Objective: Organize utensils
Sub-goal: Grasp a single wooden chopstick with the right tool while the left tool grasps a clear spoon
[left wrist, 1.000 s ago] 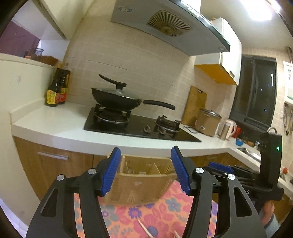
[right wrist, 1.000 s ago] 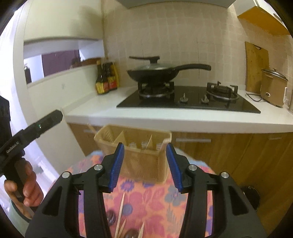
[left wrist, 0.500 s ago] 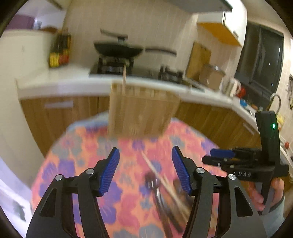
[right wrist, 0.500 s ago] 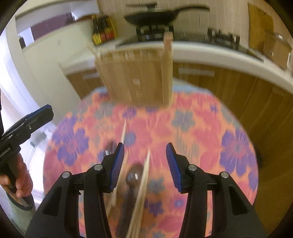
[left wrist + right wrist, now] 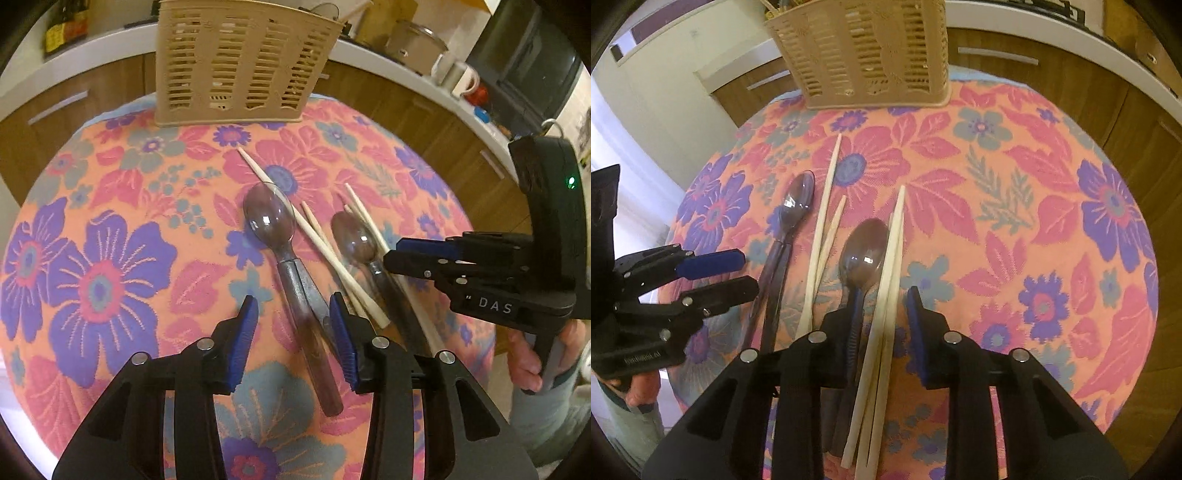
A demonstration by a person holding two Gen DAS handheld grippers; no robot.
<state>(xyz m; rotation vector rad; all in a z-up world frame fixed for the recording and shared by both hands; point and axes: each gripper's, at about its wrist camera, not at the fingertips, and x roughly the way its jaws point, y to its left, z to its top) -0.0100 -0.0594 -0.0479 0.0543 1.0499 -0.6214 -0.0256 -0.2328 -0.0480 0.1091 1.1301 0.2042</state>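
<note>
Two dark translucent spoons and several pale chopsticks lie on the flowered tablecloth [image 5: 110, 258]. A beige slotted utensil basket [image 5: 240, 62] stands at the table's far edge. My left gripper [image 5: 293, 332] points down over the left spoon [image 5: 271, 221]. Its jaws are closing, with the spoon's handle between them and untouched. My right gripper [image 5: 884, 325] straddles a pair of chopsticks [image 5: 894, 258] and the handle of the right spoon [image 5: 864, 254]. Its jaws are closing too, with a gap still beside the right pad. The other spoon [image 5: 798, 199] and two more chopsticks [image 5: 823, 221] lie to their left.
The round table's edge [image 5: 1126, 369] drops off on the right. Wooden cabinets [image 5: 1052, 85] and a white counter [image 5: 388, 55] run behind the basket, with a rice cooker [image 5: 413, 40] and a mug [image 5: 465, 79]. A hand [image 5: 528, 362] holds the right gripper's grip.
Both grippers tipped down from the stove and counter and sank to the table. The utensils now lie between their jaws, and both pairs of jaws stand narrower.
</note>
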